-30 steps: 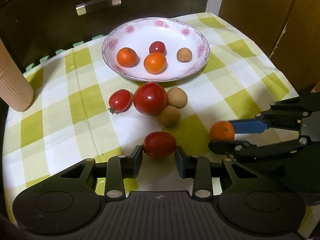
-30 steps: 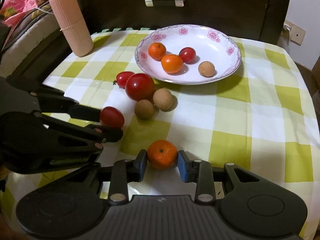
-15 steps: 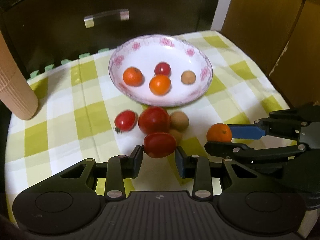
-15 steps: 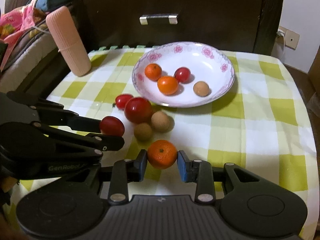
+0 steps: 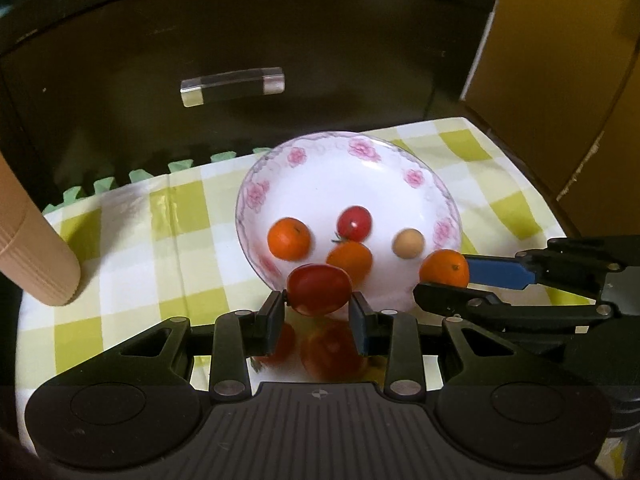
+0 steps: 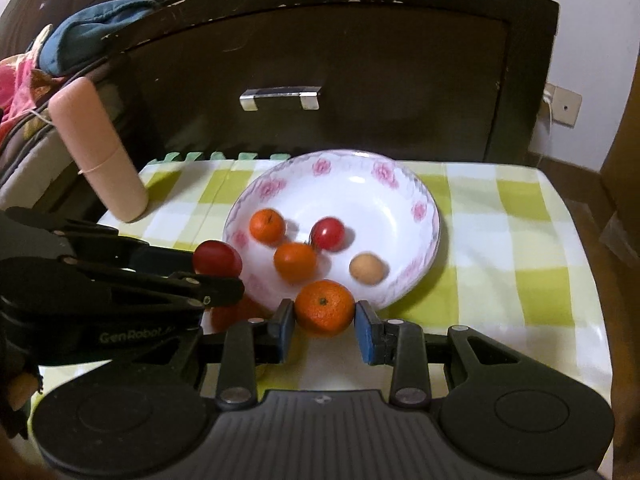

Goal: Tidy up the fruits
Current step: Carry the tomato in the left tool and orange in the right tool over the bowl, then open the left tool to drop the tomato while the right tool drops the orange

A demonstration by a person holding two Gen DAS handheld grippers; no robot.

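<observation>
On our checked counter (image 6: 500,216), one plate (image 6: 384,184) holds four fruits; left hand-held gripper (image 5: 318,312) clamps a tomato (image 5: 318,288), right hand-held gripper (image 6: 325,320) a tangerine (image 6: 325,307).

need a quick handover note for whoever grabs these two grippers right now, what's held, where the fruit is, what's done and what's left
Left gripper: shut on a red tomato, held off the table near the plate's near rim.
Right gripper: shut on an orange tangerine, also at the near rim.
Plate: already holds two tangerines, one small red tomato and one tan round fruit.
Left to do: set both held fruits into the plate and release. At least two red fruits show blurred on the cloth below the left gripper; anything else down there is hidden, so check before going back.
</observation>
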